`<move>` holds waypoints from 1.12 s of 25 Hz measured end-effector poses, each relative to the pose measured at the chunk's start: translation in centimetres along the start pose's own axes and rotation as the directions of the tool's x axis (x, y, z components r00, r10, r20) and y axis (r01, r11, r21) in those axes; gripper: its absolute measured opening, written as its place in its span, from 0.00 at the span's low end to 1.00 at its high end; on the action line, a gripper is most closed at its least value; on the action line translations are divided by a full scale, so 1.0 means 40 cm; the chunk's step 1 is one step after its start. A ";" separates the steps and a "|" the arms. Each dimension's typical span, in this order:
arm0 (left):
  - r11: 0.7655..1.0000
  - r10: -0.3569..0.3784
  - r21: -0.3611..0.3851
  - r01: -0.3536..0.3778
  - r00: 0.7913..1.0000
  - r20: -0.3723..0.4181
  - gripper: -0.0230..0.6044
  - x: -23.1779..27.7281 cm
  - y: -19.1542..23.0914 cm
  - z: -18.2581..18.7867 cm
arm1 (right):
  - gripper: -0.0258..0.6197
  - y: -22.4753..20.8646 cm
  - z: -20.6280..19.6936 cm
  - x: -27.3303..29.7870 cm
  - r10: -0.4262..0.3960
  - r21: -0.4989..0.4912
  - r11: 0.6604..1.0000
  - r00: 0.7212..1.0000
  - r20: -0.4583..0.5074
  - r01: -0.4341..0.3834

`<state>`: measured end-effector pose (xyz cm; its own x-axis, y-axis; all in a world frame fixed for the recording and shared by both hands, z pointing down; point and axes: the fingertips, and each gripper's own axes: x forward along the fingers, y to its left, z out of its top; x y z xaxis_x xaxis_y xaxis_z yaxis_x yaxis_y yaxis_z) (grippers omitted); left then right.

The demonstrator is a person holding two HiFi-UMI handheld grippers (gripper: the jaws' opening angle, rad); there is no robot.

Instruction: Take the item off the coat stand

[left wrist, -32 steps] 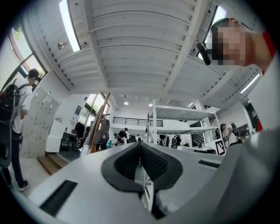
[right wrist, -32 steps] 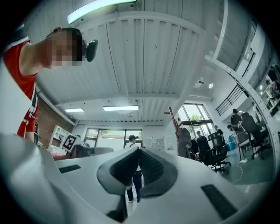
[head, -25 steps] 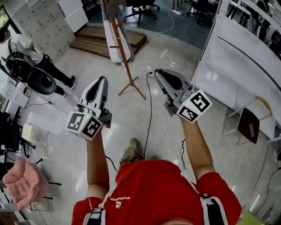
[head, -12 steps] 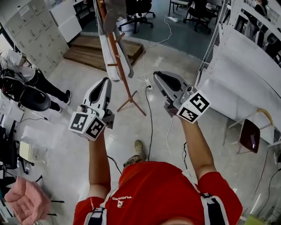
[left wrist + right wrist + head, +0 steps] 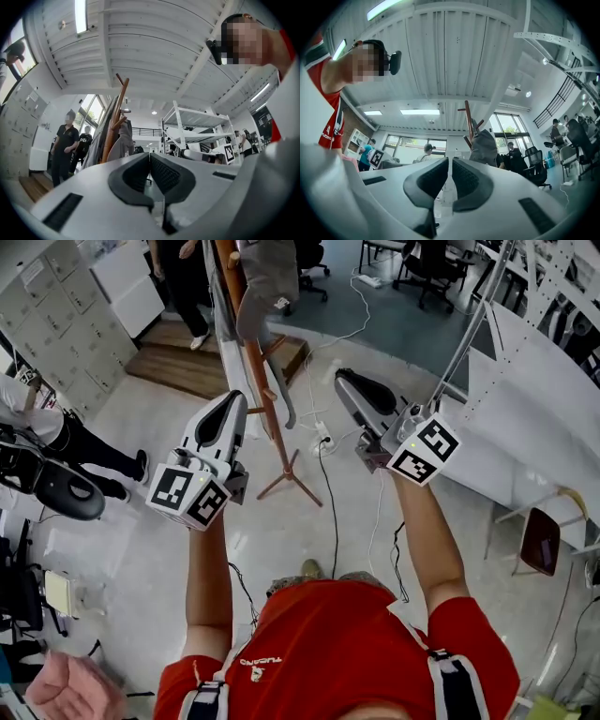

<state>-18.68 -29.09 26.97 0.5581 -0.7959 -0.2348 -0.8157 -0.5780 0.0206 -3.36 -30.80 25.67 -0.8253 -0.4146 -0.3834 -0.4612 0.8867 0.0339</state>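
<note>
**A:** What is the left claw (image 5: pixel 233 397) doing?

**B:** It is held up left of the stand, with its pads pressed together and nothing between them.

**A:** And the item?

**B:** A limp grey cloth garment (image 5: pixel 267 277) hangs high on the reddish-brown wooden coat stand (image 5: pixel 265 390). It is ahead between the two claws and well apart from both. Its long axis runs straight down along the pole, narrow at the peg and wider below.

**A:** How does it look?

**B:** It is plain grey and creased. A long pale garment (image 5: pixel 223 324) hangs just left of the pole.

**A:** Is anything hidden?

**B:** The head view cuts off its top. In the right gripper view its hem drops behind the claw's body.

**A:** And the right claw (image 5: pixel 342 379)?

**B:** It is right of the stand, closed and empty.
</note>
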 end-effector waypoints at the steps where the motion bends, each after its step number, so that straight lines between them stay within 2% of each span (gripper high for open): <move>1: 1.000 -0.004 0.000 0.004 1.000 -0.001 0.05 0.018 0.020 -0.003 | 0.09 -0.026 -0.004 0.020 0.001 0.002 1.000 1.000 -0.002 -0.001; 2: 1.000 -0.007 0.000 0.007 1.000 -0.001 0.05 0.035 0.036 -0.005 | 0.09 -0.052 -0.007 0.041 0.003 0.003 1.000 1.000 -0.009 -0.003; 5: 1.000 -0.020 0.002 0.020 1.000 -0.004 0.05 0.078 0.071 -0.015 | 0.25 -0.132 -0.014 0.108 0.011 0.005 1.000 0.999 -0.039 -0.011; 9: 1.000 -0.015 0.016 0.015 1.000 -0.013 0.05 0.135 0.099 -0.028 | 0.36 -0.255 -0.003 0.200 0.032 0.026 0.999 0.998 -0.054 -0.030; 15: 0.997 0.074 0.031 -0.074 0.997 0.003 0.05 0.200 0.172 -0.032 | 0.46 -0.406 0.006 0.358 0.092 0.048 0.995 0.994 -0.062 -0.089; 18: 0.992 0.122 0.041 -0.122 0.992 0.011 0.05 0.227 0.192 -0.030 | 0.48 -0.455 0.005 0.432 0.157 0.091 0.984 0.986 -0.058 -0.151; 22: 0.981 0.184 0.055 -0.185 0.983 0.020 0.05 0.244 0.208 -0.033 | 0.50 -0.479 0.002 0.501 0.275 0.148 0.953 0.961 -0.041 -0.266; 28: 0.957 0.285 0.045 -0.286 0.958 0.025 0.05 0.257 0.213 -0.052 | 0.49 -0.464 0.029 0.539 0.454 0.231 0.863 0.890 0.037 -0.450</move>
<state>-19.57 -42.59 26.75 0.2982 -0.9229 -0.2436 -0.9473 -0.3175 0.0430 -12.22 -55.95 15.70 -0.9322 0.0410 -0.3597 0.0485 0.9987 -0.0120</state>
